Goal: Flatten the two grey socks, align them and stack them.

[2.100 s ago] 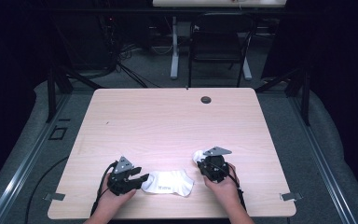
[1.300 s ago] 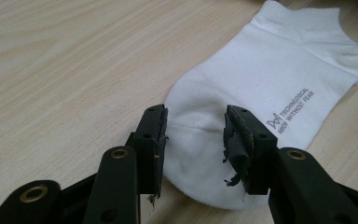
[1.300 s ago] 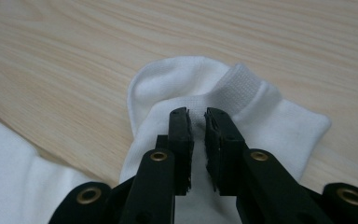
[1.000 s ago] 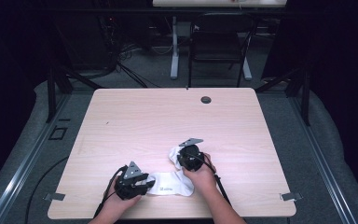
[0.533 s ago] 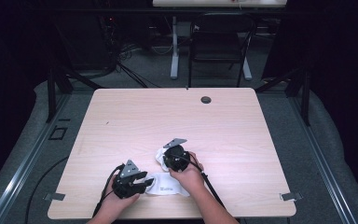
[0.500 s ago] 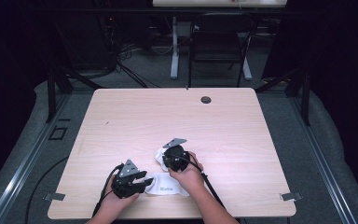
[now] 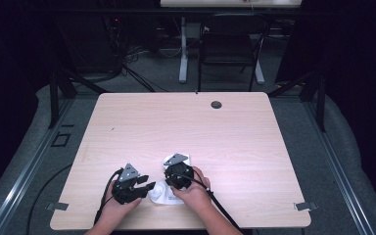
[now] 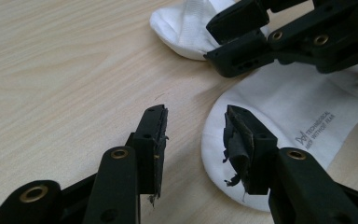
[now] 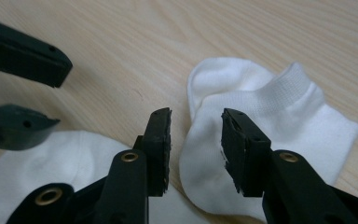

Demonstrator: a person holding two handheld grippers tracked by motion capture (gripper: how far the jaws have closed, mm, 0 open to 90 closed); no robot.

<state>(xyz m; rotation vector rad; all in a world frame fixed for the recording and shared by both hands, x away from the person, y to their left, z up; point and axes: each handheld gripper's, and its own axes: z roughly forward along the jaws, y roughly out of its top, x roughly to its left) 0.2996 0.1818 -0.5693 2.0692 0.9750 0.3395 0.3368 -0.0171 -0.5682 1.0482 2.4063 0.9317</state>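
White ankle sock [image 7: 169,193] is lying on the light wood table [image 7: 186,127], close to the near edge and a bit left of its middle. It's folded over, so the ribbed cuff end [image 9: 279,107] sits on the table beyond the printed foot part [image 8: 303,112].

Right claw [image 9: 195,135] hangs just over the cuff end; its jaws have just been opening, and there's a clear gap with sock fabric under it but nothing pinched. Left claw [image 8: 193,135] is open too, jaws parted right at the rounded toe edge, holding nothing.

There's a small dark round grommet [image 7: 216,104] near the far edge. Beyond the table the room is dark: grey carpet floor [image 7: 298,127], a black chair [image 7: 230,49], a white table leg [image 7: 182,54] and loose cables [image 7: 137,73].
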